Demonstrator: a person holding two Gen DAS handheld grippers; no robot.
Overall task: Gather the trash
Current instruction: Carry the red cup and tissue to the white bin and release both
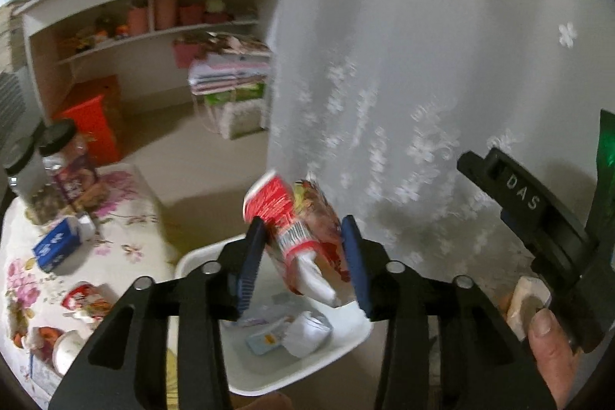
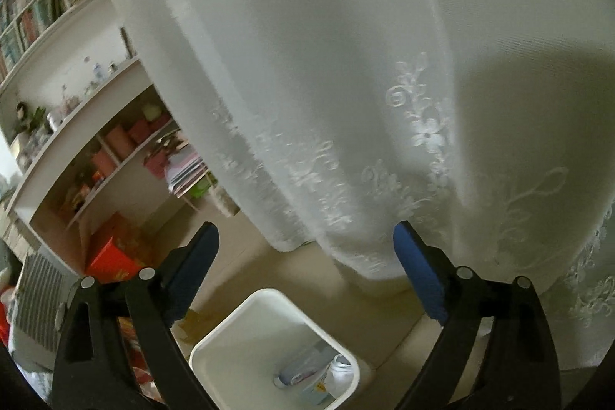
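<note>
The left gripper (image 1: 303,252) is clamped on a crumpled red-and-white snack wrapper (image 1: 298,229), one blue pad pressing each side. The wrapper hangs directly above a white bin (image 1: 330,364) on the floor; the bin already holds scraps of paper and packaging (image 1: 296,331).

The right gripper (image 2: 305,268) is spread wide with nothing between its pads, held over the same bin (image 2: 234,323). In the left wrist view its black body (image 1: 546,229) shows at the right edge, with a thumb (image 1: 549,344) on the handle.

Surroundings:
- A white curtain (image 1: 442,64) with embroidered flowers hangs just behind the bin and fills most of both views — it blocks everything beyond.
- Left of the bin stands a table with a floral cloth (image 1: 127,237). On it: two dark-lidded jars (image 1: 65,164), a small blue-and-white carton (image 1: 57,241) lying on its side, and more red-and-white wrappers (image 1: 82,300) near the table's front edge.
- Farther back, a white shelf unit (image 1: 153,6) holds pink containers and small items; a red stool (image 1: 92,125) stands below it, and a stack of folded cloth (image 1: 230,72) rests on a small rack beside the curtain.
</note>
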